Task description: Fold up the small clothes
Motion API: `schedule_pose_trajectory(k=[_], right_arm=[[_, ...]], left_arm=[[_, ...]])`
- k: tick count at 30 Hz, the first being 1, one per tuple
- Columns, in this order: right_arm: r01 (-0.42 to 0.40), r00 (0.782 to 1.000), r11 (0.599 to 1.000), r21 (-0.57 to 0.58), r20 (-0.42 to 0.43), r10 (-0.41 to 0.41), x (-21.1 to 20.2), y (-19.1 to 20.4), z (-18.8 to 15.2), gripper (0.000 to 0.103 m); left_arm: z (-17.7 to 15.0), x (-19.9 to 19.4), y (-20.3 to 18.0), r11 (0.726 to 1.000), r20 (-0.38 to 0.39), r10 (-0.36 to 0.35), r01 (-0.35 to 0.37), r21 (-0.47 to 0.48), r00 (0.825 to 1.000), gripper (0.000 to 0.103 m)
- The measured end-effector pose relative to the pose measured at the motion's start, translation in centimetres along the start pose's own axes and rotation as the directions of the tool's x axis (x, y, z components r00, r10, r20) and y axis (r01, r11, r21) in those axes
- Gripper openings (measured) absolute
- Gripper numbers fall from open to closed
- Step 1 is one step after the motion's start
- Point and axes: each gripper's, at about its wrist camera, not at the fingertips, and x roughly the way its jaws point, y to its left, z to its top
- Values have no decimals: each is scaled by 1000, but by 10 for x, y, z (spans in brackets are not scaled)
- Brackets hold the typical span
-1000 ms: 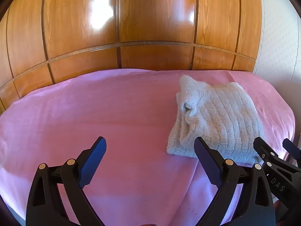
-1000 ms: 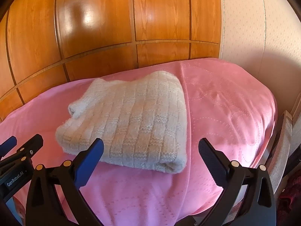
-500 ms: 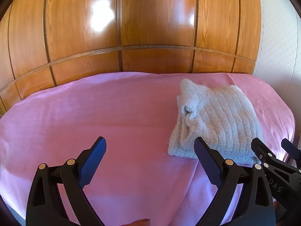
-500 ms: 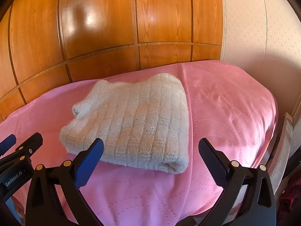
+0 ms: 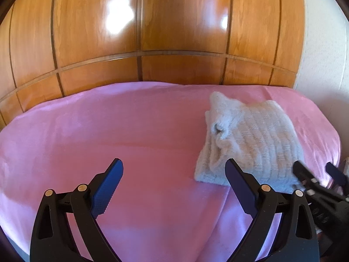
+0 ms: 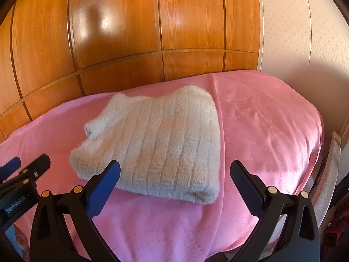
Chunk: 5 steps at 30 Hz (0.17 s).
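Ahead of my right gripper (image 6: 174, 174), just past its fingertips, lies the folded cream knit sweater (image 6: 157, 144) on the pink bedspread (image 6: 272, 131). It sits flat, its thick folded edge turned toward me and a rolled cuff or collar bunched at its far left corner. My right gripper's two fingers are spread wide and hold nothing; the left finger's blue pad (image 6: 104, 187) overlaps the near edge of the knit in the view, though I cannot tell whether it touches. My left gripper (image 5: 172, 174) is spread wide too, empty, over bare pink cover, with the sweater (image 5: 257, 144) ahead and off to its right. Beyond the bed stands glossy wooden panelling (image 5: 174, 32). A pale textured wall (image 6: 305, 43) rises to the right of my right gripper.
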Motion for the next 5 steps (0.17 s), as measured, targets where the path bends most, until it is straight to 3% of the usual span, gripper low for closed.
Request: schedule_pose_trajectory(k=[5], right_arm=[[30,999,999,44,13,-30,7,-25,23,101]], left_arm=[[-3,8,9,999,-15,33,-33,-5,999,93]])
